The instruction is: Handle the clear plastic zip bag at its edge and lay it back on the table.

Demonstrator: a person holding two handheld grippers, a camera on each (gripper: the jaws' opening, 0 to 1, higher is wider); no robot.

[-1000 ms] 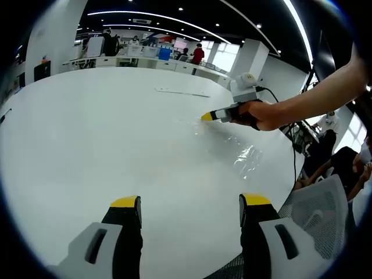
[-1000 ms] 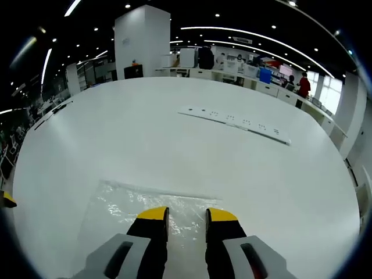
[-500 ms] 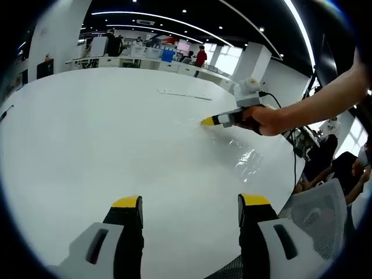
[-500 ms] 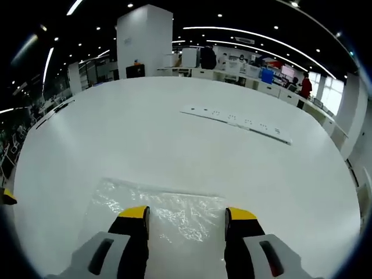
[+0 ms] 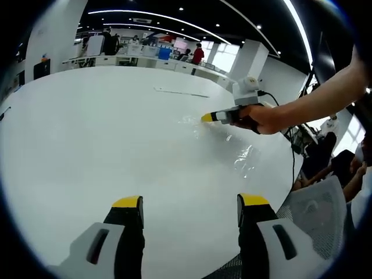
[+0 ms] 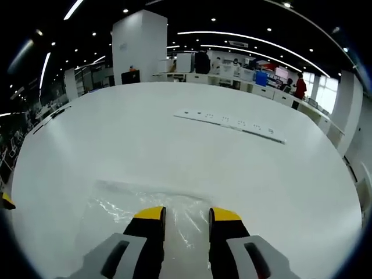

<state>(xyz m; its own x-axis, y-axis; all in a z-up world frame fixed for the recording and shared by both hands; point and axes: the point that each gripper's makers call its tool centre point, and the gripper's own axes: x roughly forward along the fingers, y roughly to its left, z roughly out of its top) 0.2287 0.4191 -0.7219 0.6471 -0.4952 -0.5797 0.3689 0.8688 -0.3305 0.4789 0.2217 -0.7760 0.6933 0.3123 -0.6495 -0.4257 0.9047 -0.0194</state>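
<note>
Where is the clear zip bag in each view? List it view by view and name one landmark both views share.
Left gripper view: the clear zip bag lies right of centre on the white table, under the right gripper.
Right gripper view: bag at bottom centre, under the jaws.
Shared landmark: the white power strip beyond the bag.

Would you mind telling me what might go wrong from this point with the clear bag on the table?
The clear plastic zip bag is thin and crinkled, so the right gripper, its jaws narrowly apart over it, may pinch only a fold or slip off. The bag nearly vanishes against the white table, so its edge is easy to misjudge.
</note>
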